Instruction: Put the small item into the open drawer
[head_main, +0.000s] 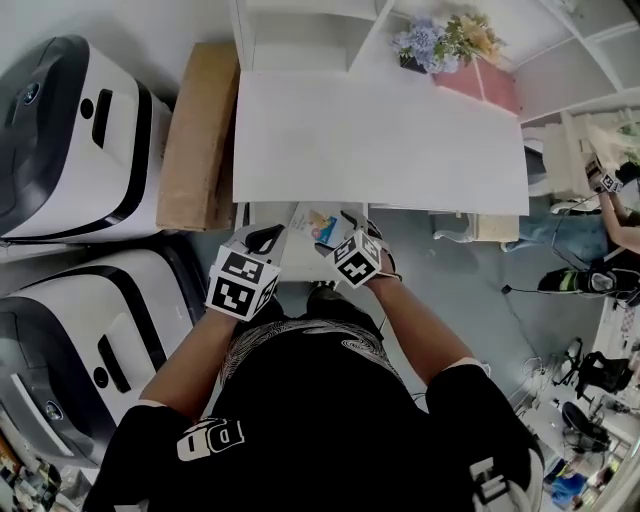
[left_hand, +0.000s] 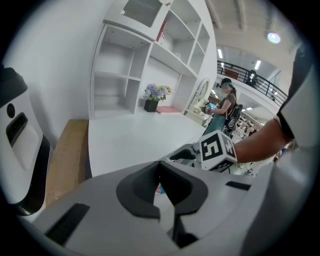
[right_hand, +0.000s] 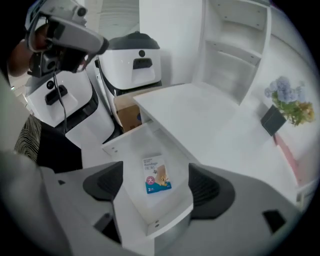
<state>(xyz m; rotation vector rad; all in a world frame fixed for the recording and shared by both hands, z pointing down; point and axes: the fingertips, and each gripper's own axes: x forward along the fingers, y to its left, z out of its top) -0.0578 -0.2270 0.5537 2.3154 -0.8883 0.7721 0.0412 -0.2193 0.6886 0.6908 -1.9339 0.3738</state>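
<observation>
The small item, a flat white and blue packet (right_hand: 157, 176), lies flat on the floor of the open white drawer (right_hand: 134, 150) under the white desk (head_main: 380, 130). In the head view the packet (head_main: 325, 226) shows in the drawer (head_main: 298, 256) between both grippers. My right gripper (right_hand: 156, 186) hangs open just above the drawer, with the packet seen between its pads and untouched. In the head view it (head_main: 362, 228) is over the drawer's right side. My left gripper (left_hand: 160, 192) is shut on nothing and sits (head_main: 265, 238) at the drawer's left edge.
Two large white machines (head_main: 70, 130) (head_main: 80, 330) stand on the left, with a cardboard box (head_main: 195, 130) between them and the desk. A flower pot (head_main: 440, 40) sits at the desk's back right under white shelves (left_hand: 125, 75). A person (head_main: 600, 220) is off to the right.
</observation>
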